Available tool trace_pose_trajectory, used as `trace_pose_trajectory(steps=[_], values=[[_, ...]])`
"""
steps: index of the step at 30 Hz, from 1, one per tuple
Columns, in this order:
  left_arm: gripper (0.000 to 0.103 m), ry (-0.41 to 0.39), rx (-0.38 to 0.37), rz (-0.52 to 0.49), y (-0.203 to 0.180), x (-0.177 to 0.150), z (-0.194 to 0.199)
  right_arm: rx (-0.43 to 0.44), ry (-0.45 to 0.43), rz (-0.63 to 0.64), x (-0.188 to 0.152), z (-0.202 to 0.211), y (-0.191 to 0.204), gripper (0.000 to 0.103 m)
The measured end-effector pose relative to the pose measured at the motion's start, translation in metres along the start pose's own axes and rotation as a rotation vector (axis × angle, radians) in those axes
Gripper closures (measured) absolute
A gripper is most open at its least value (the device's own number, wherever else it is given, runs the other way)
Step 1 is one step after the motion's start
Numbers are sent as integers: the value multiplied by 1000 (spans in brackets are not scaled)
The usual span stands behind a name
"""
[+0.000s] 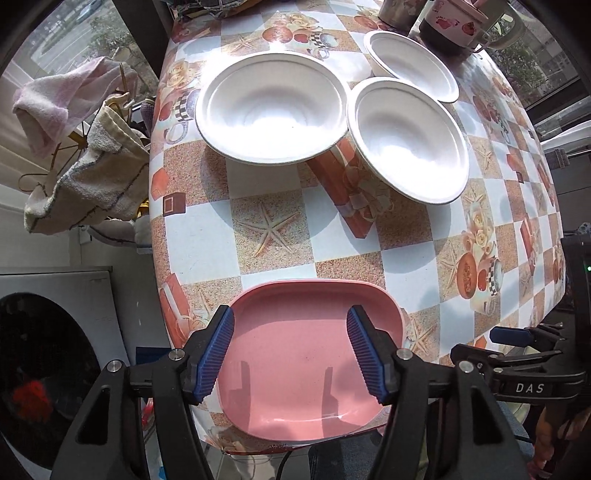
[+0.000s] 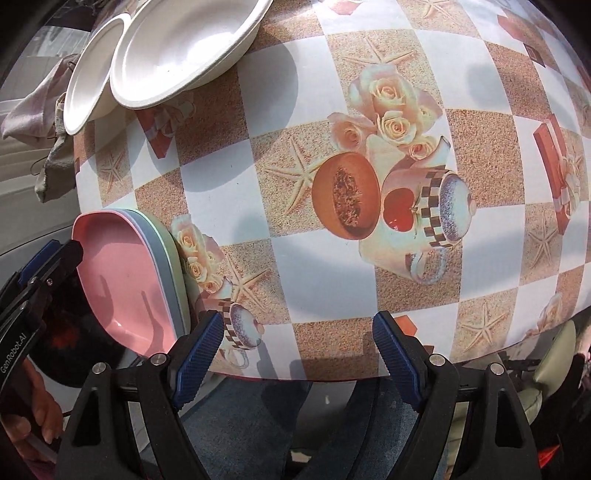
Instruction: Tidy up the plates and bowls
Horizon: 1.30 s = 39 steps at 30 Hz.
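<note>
A pink plate (image 1: 291,365) lies at the table's near edge; in the right wrist view (image 2: 125,277) it tops a stack with a blue and a green plate under it. My left gripper (image 1: 291,350) is open and empty, its fingers spread just above the pink plate. Three white bowls stand further back: a large one (image 1: 271,107), one to its right (image 1: 406,140), and a far one (image 1: 410,64). Two of them show in the right wrist view (image 2: 184,48). My right gripper (image 2: 295,354) is open and empty over the table's near edge, right of the stack.
The table (image 1: 413,273) carries a patterned checkered cloth. A mug (image 1: 458,22) and a pot stand at the far edge. Towels (image 1: 85,155) hang on a rack left of the table. A washing machine (image 1: 44,369) stands at lower left.
</note>
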<state>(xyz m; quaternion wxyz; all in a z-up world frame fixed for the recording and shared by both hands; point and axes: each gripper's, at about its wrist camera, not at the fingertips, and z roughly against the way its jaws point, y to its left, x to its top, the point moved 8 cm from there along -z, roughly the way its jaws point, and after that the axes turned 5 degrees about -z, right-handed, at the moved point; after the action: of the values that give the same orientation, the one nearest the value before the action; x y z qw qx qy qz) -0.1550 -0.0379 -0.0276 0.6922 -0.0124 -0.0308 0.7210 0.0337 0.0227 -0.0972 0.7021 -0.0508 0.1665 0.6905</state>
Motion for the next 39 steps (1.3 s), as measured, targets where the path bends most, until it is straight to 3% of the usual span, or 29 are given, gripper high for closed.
trace_pose_trajectory(steps=[4,8,12,18,25,33,37,39], values=[[35,12,-49,15,-15,16,-3,-1,-18,-29,-7,10,-36,19],[35,15,-79,46,-31,38,-6,-15,-81,-25,7,32,-44,19],[35,29,-89,117,-38,58,-12,-11,-164,-4,38,62,-44,19],[35,69,-144,291,-40,79,-28,14,-219,28,99,96,-35,19],[36,122,-129,461,-38,88,-55,29,-211,87,146,102,-21,19],[39,161,-104,566,-39,93,-78,39,-154,165,170,67,-2,19],[51,162,-99,604,-37,92,-82,55,-135,167,173,60,-1,42],[62,146,-93,592,-38,96,-80,57,-142,184,173,60,0,59]])
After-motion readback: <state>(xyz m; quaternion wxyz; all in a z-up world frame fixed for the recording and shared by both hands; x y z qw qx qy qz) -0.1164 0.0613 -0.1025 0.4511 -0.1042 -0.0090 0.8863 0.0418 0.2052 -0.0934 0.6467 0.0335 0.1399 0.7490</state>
